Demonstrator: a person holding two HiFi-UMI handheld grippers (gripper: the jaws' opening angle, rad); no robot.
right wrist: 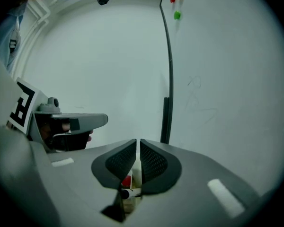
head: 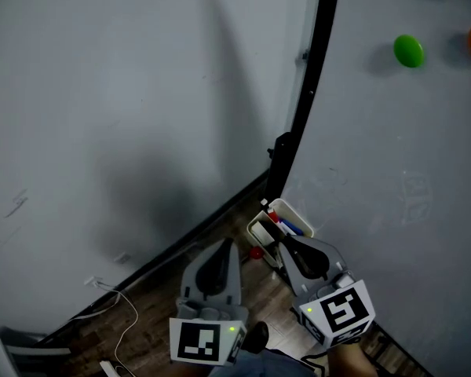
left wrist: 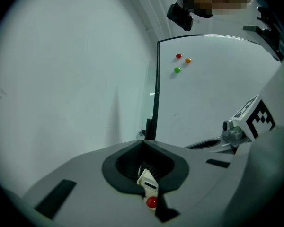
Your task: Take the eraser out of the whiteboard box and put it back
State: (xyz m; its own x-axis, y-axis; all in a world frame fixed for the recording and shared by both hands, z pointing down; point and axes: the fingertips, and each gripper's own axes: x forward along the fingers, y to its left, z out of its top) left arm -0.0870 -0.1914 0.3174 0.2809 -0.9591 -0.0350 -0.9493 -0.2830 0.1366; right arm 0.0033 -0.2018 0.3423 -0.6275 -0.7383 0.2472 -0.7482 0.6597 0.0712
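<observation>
Your left gripper (head: 224, 248) hovered just left of the whiteboard box (head: 292, 213), jaws closed on nothing. Your right gripper (head: 282, 240) pointed at the box's near end, jaws a narrow slit apart and empty. The box held markers (head: 287, 228); no eraser could be made out. Beyond the box stood the whiteboard (head: 392, 155), with a green magnet (head: 408, 51) high up.

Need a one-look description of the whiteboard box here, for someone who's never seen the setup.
Find the whiteboard filling the right side of the head view and follow its black frame edge down toward the wooden floor. The box is at the lower end of that edge. It is the only white open-topped container there, with red- and blue-capped markers showing inside.
</observation>
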